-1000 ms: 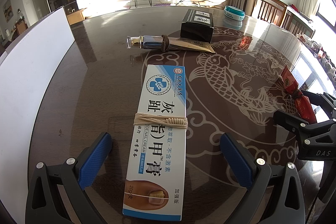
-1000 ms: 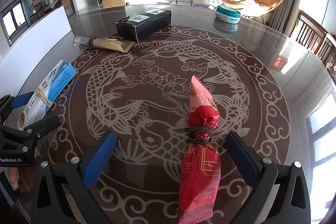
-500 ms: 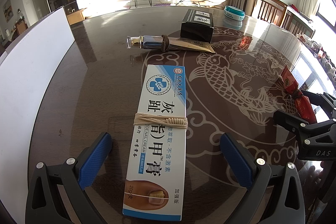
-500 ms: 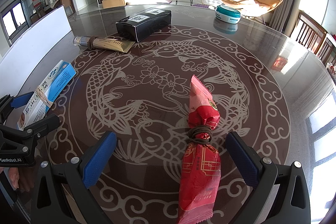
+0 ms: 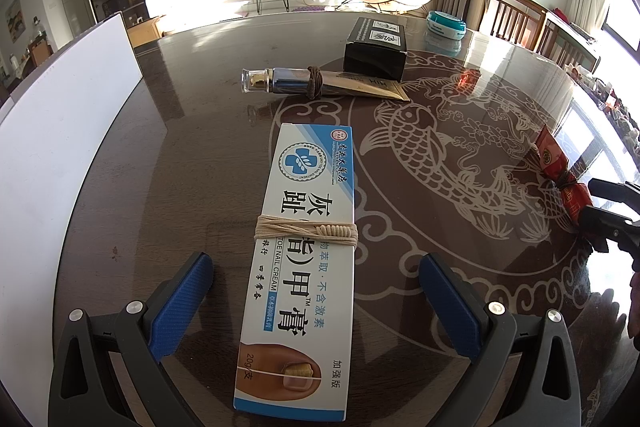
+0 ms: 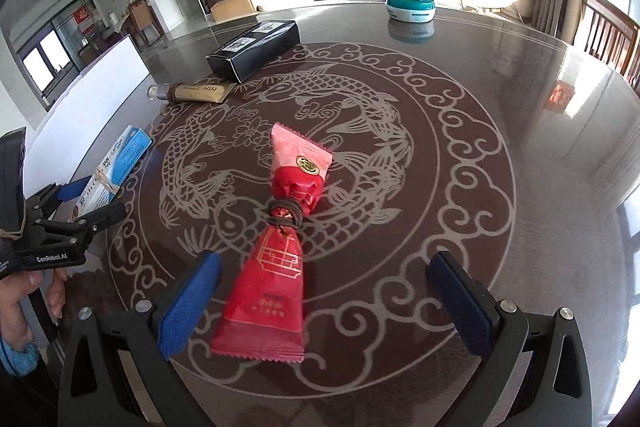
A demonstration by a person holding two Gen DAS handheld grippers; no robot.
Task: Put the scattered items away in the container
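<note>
Left tongs (image 5: 316, 301): wide open. One blue pad sits on each side of the white and blue box, and neither pad touches it.
Right tongs (image 6: 322, 297): wide open too. The blue pads (image 6: 188, 305) stand on both sides of the red packet with gaps in between.
White and blue box (image 5: 302, 259): long and flat. It lies on the surface and points away from the left camera. A pale string is wound round its middle. It has big letters and a toe picture on the near end.
Red packet (image 6: 280, 251): lies on the surface over the fish drawing. A dark cord is tied tight round its middle, so it looks pinched. The far end is lighter pink with a gold round mark.
Gold tube (image 5: 320, 87): lies on its side past the white and blue box. It has a clear cap at the left end and a brown band round it.
Black box (image 5: 376, 45): lies just behind the gold tube, close to its flat end. White labels are on top.
Teal round tin (image 6: 412, 7): sits far back on the surface, well apart from the rest.
White board (image 5: 60, 131): stands along the left edge of the surface.
Surface (image 6: 460, 167): dark, shiny and round, with pale fish and curly cloud drawings.
Hand (image 6: 18, 301): holds the handle of the left tongs at the left side of the right camera view.
</note>
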